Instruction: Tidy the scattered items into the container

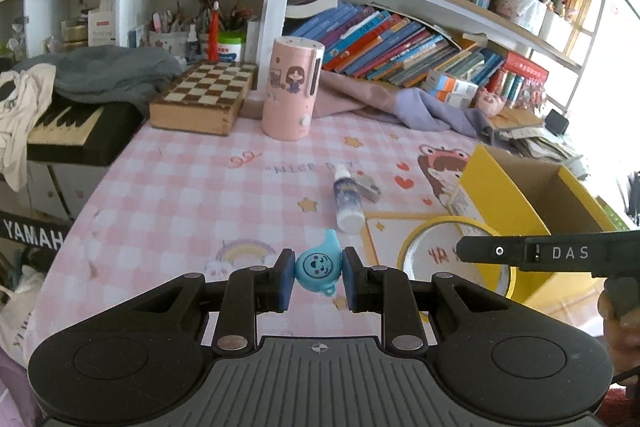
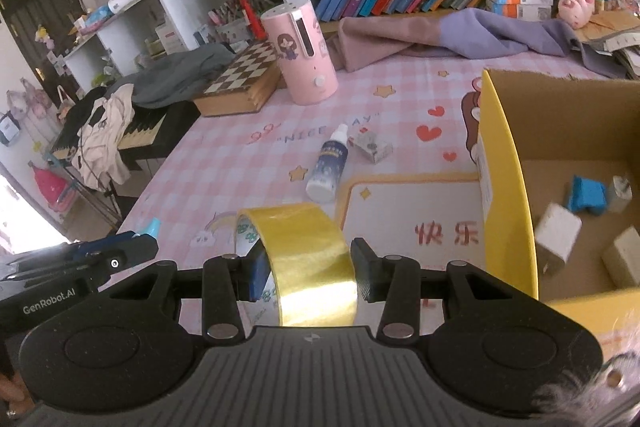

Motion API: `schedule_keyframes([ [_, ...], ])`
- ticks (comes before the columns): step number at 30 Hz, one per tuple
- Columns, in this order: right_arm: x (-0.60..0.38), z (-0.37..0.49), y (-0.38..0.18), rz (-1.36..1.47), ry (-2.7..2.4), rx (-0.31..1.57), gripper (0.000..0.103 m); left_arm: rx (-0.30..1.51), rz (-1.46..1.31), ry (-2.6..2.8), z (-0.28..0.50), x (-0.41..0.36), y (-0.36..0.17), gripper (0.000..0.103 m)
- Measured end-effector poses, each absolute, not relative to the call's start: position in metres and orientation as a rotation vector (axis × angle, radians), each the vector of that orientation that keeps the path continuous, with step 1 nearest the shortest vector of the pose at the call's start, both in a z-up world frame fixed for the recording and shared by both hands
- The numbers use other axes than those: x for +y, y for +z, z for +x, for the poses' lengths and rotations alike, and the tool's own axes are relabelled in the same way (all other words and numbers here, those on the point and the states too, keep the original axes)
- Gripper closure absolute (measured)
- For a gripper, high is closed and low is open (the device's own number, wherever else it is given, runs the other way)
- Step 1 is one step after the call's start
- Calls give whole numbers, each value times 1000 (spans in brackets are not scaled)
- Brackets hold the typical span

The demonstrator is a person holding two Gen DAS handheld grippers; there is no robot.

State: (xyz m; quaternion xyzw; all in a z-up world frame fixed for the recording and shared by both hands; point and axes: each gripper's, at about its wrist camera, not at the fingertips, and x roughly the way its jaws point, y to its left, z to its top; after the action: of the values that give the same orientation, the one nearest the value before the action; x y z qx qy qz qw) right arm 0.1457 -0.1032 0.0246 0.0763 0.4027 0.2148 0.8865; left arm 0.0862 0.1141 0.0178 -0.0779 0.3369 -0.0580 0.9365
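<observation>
Reading "NICE DAY" on the pink checked tablecloth (image 1: pixel 168 187), my left gripper (image 1: pixel 318 273) clamps a blue smiley-faced charm (image 1: pixel 318 265); my right gripper (image 2: pixel 306 269) grasps shiny yellow tape (image 2: pixel 308 259).

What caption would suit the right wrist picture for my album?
Right gripper carries a roll of yellow tape toward the yellow cardboard box, bottle still on the table.
</observation>
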Motion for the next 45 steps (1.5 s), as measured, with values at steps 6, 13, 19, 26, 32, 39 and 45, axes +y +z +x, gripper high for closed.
schedule_keyframes([
  [6, -107, 117, 20, 158, 447, 849, 63, 692, -165, -123, 59, 113, 18, 79],
  [13, -116, 89, 18, 167, 432, 851, 63, 693, -154, -135, 32, 108, 20, 79],
  [19, -120, 64, 12, 157, 422, 864, 63, 691, -149, -145, 12, 102, 21, 79],
  [26, -122, 39, 12, 116, 428, 857, 63, 690, -158, -159, -6, 95, 20, 79],
  [32, -137, 22, 9, 126, 381, 869, 63, 700, -152, -217, -12, 81, 17, 79],
  [39, -156, 8, 10, 145, 319, 863, 63, 707, -124, -290, -10, 61, 16, 79],
  [45, -176, -2, 9, 174, 253, 863, 63, 716, -96, -367, -7, 41, 14, 79],
])
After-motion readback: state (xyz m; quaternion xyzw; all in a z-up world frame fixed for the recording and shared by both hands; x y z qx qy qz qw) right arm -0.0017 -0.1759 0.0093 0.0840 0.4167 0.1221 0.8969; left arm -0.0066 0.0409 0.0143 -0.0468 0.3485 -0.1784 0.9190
